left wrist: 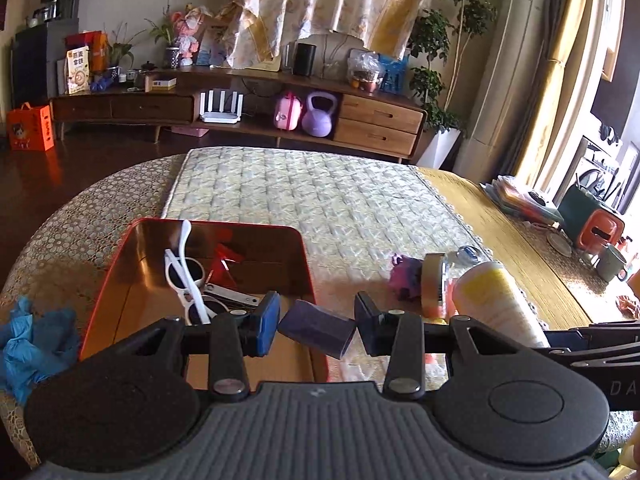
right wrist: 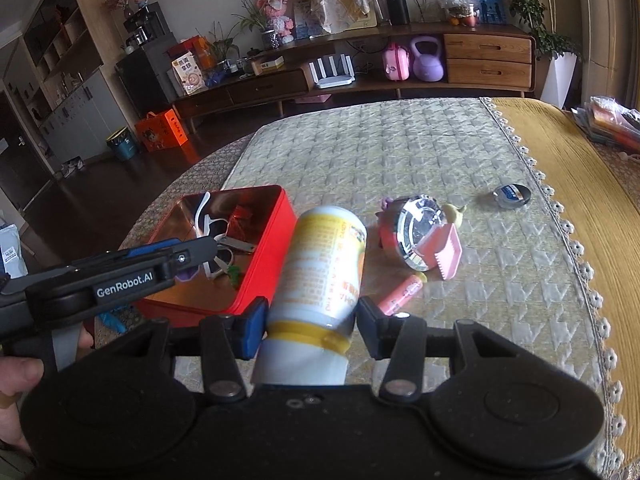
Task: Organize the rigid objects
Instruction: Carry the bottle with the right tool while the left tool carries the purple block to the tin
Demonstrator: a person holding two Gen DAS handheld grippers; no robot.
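Observation:
My left gripper (left wrist: 318, 320) is shut on a small dark purple box (left wrist: 316, 330), held above the near right corner of the red tin (left wrist: 120, 256). In the tin lie white sunglasses (left wrist: 186, 276) and a metal clipper (left wrist: 232, 294). My right gripper (right wrist: 310, 330) is shut on a white and yellow bottle (right wrist: 324, 264), which lies along the fingers and points away, just right of the tin (right wrist: 272, 256). In the right wrist view the left gripper (right wrist: 188, 260) hangs over the tin's open top. The bottle (left wrist: 496, 304) also shows at the right of the left wrist view.
On the quilted cloth (right wrist: 400, 152) right of the tin lie a glass ashtray (right wrist: 416, 232), a pink comb (right wrist: 444, 256), a pink tube (right wrist: 402, 294), a purple toy (right wrist: 386, 204) and a tape roll (right wrist: 512, 194). A blue glove (left wrist: 32, 340) lies left of the tin.

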